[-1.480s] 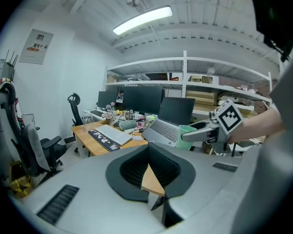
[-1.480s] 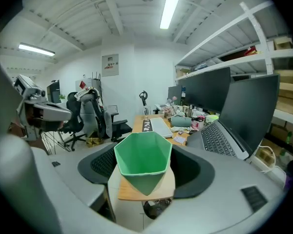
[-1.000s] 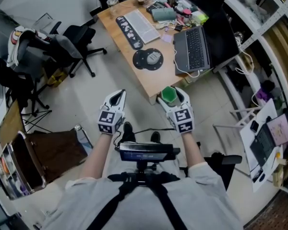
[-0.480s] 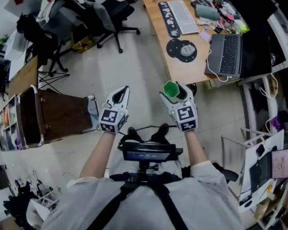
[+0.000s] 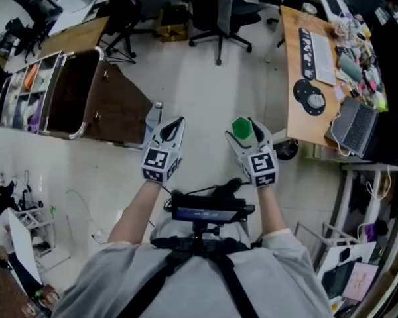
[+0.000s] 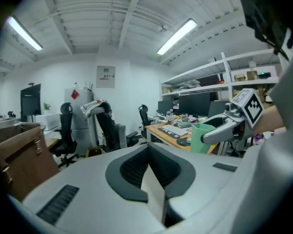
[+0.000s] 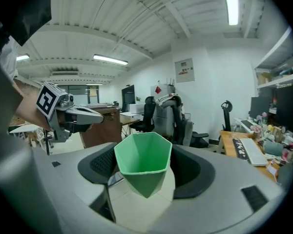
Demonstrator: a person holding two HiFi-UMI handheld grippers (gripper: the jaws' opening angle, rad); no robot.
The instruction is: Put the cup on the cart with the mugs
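R gripper (image 5: 247, 132) clamped on green cup (image 7: 142, 160), mouth up, pads on its faceted wall. L gripper (image 5: 172, 128) closed, empty, alongside. Cart (image 5: 113, 108) ahead-left of L gripper. Cup prob. light, stiff plastic; smooth facets may slip, so grip mid-wall.

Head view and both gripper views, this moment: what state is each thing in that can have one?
green cup: upright, empty, carried in the air.
right hand-held gripper: shut on the green cup.
left hand-held gripper: shut, nothing between its jaws.
cart: standing apart from both hand-held grippers, green cup not yet on it.
laptop: lid open.
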